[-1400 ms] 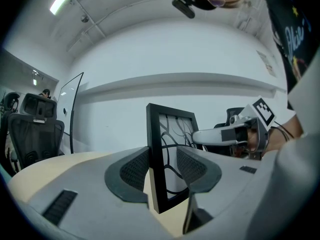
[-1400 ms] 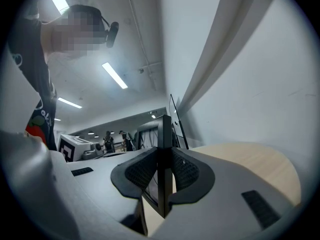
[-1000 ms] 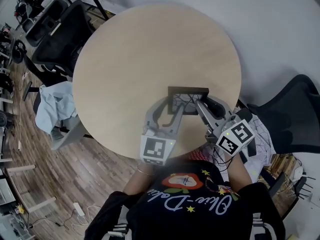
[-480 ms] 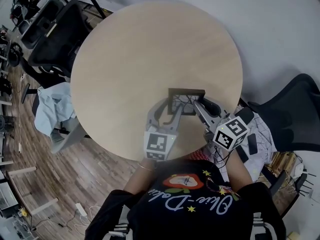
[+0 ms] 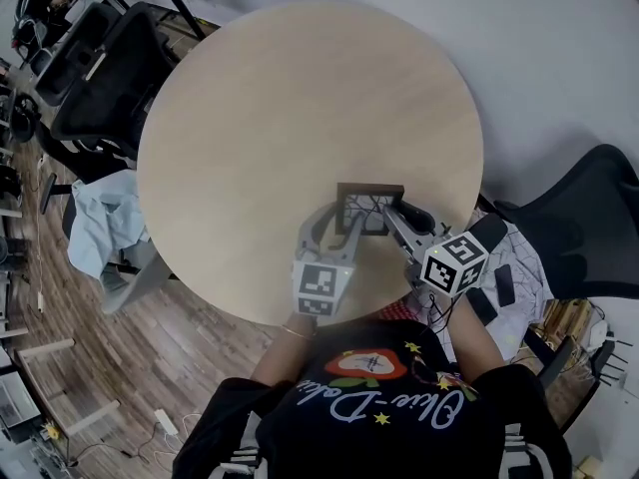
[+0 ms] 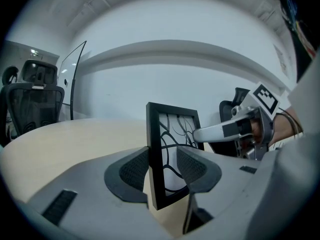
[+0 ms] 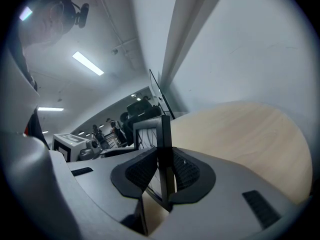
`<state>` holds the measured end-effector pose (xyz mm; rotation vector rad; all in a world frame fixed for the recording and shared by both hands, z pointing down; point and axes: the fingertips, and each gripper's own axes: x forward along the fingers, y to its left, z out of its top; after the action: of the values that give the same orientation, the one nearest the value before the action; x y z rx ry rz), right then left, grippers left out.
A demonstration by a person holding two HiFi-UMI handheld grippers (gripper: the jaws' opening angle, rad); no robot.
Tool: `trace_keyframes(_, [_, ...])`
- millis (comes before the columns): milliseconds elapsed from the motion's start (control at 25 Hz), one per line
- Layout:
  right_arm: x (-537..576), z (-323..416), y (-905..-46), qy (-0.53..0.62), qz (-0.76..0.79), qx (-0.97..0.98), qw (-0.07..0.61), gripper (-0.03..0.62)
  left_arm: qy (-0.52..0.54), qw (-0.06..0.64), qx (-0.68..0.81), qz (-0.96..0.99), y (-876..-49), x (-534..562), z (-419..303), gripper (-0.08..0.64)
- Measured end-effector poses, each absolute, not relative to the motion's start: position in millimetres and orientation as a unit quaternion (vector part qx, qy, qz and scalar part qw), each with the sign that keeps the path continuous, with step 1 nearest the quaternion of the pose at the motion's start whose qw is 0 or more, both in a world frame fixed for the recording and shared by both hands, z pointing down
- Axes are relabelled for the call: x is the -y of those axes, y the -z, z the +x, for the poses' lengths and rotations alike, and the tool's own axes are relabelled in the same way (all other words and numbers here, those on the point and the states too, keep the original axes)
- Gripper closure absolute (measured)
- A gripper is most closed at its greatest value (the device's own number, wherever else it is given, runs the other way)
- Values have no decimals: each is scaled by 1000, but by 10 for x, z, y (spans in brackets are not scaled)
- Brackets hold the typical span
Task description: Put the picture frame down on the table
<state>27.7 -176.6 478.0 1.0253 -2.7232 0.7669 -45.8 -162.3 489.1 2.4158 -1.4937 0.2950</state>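
While the picture frame (image 5: 369, 208) is held upright just over the counter's (image 5: 300, 98) near edge, its left side is clamped by the left hand-held gripper (image 5: 344, 223) and its right side by the right hand-held gripper (image 5: 401, 211), both equally near.

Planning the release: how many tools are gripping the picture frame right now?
2. The left tool clamps the picture frame on its left side; the right tool clamps its right side.
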Motion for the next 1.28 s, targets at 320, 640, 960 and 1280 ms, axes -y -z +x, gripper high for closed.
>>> trace_keyframes(320, [1799,290,-4979,-279,345,893,77,528,-115,159,516,834,-5085,1646,-451,391])
trace_keyframes(640, [1841,333,-5107,-295,358,882,85,528,-128,172,516,830,-5199,1680,-409,391])
trace_keyframes(960, [1905,345,-5180,-300,374,872,94,528,-132,181,516,827,-5279,1730,-404,385])
trace_keyframes(1280, [1977,331,-5213,-302,388,865,99,526,-144,180,522,822,-5317,1796,-421,382])
